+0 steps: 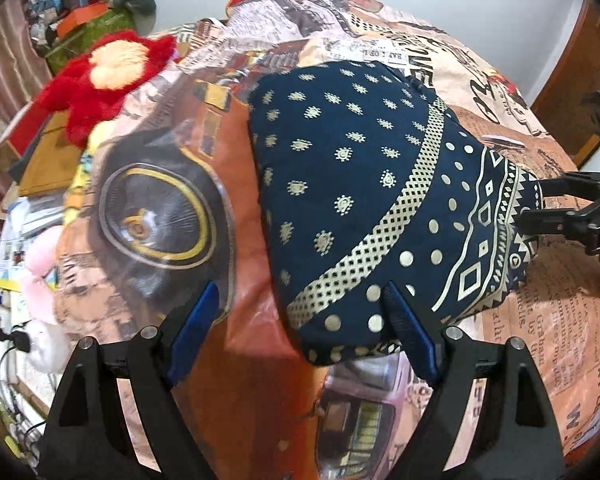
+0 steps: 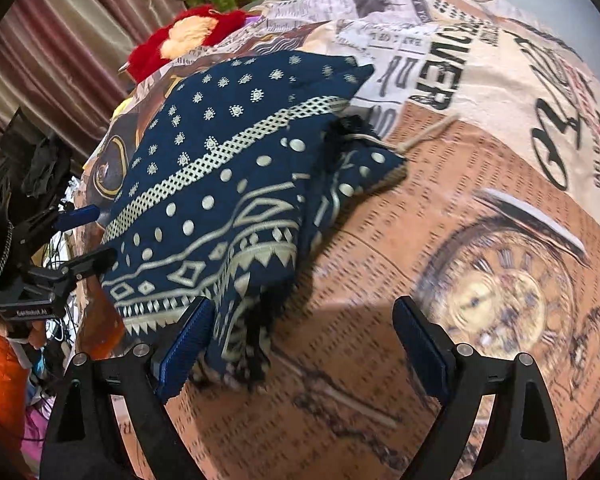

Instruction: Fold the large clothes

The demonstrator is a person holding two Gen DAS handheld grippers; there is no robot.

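A navy garment with cream dots and a geometric border [image 1: 376,200] lies folded into a compact rectangle on the printed bedspread [image 1: 220,360]. My left gripper [image 1: 300,336] is open, its blue pads just at the garment's near edge, holding nothing. My right gripper [image 2: 304,352] is open and empty; its left pad touches the garment's [image 2: 228,184] near border. The right gripper also shows in the left wrist view [image 1: 556,208] at the garment's right end. The left gripper shows in the right wrist view [image 2: 84,236] at the garment's left edge.
A red plush toy [image 1: 104,72] lies at the bed's far left, a pink plush [image 1: 40,272] at the left edge. Boxes and clutter [image 1: 80,16] are stacked behind. A curtain [image 2: 60,40] hangs at left. A tasselled cord [image 2: 380,140] trails from the garment.
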